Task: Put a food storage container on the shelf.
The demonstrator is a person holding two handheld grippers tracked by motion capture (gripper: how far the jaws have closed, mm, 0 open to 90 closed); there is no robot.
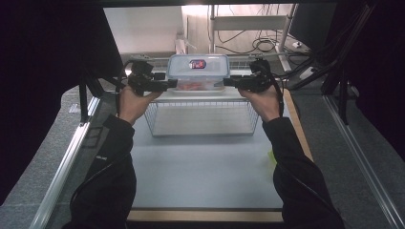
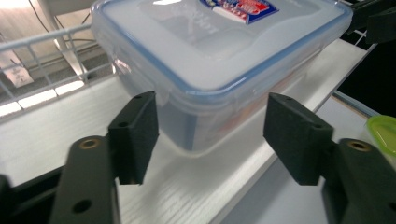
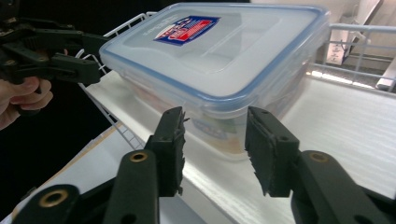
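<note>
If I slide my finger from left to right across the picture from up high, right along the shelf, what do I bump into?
Left gripper → clear plastic box with a blue-rimmed lid → right gripper. The box sits on the white shelf between them.

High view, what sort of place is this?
Probably a lab or recording workstation: dark curtains flank a table, loose cables lie behind, and a monitor stands at the back right.
</note>
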